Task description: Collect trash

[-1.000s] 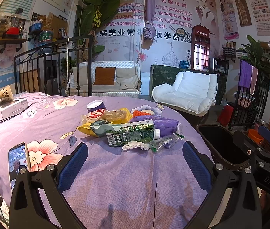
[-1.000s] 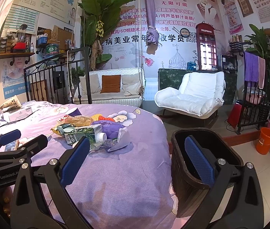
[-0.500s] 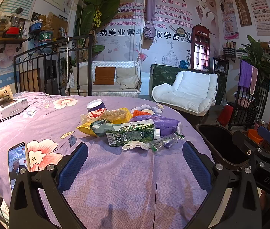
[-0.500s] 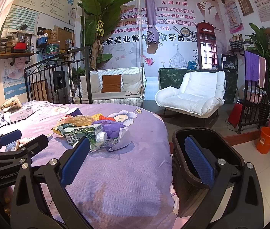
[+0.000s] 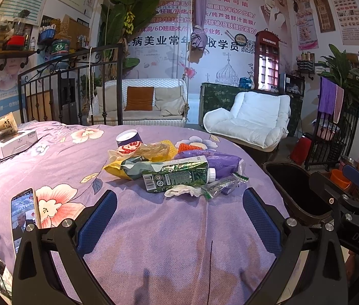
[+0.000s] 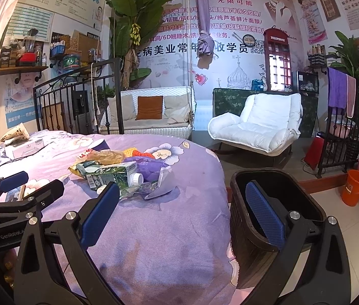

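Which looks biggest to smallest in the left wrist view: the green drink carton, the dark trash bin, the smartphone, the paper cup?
1. dark trash bin
2. green drink carton
3. smartphone, though nearness to the camera enlarges it
4. paper cup

The left gripper (image 5: pixel 179 208) is showing black angular arms dotted with silver screws, each finger carrying a dark blue textured pad (image 5: pixel 98 222). The right gripper (image 6: pixel 182 208) is wearing the same black frame and blue pads (image 6: pixel 264 212). White lettering is showing on both black bodies.
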